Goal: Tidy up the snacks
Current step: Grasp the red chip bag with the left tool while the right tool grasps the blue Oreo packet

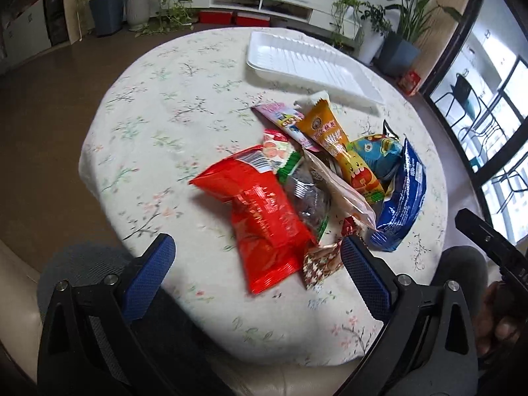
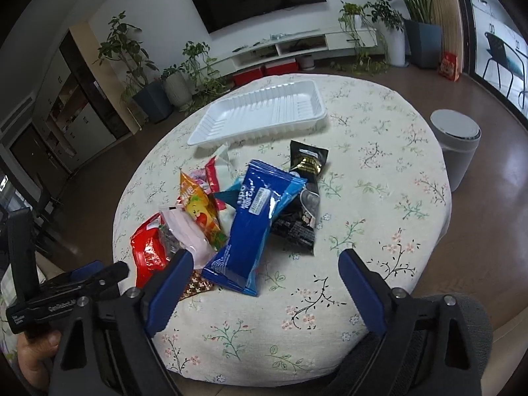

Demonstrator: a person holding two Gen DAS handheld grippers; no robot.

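A pile of snack packets lies on the round floral table (image 1: 158,105). It holds a red bag (image 1: 260,217), a blue packet (image 1: 401,201), an orange packet (image 1: 343,151) and several others. A white ribbed tray (image 1: 310,62) sits empty beyond the pile. My left gripper (image 1: 257,247) is open, hovering just above the near end of the red bag. In the right wrist view the blue packet (image 2: 254,217), a black packet (image 2: 303,198), the red bag (image 2: 148,247) and the tray (image 2: 264,112) show. My right gripper (image 2: 264,264) is open, above the blue packet's near end.
A grey lidded bin (image 2: 457,142) stands on the floor right of the table. Potted plants (image 2: 148,79) and a TV shelf (image 2: 297,49) line the far wall. Glass doors are at the right. A cushioned seat edge lies below the table's near rim.
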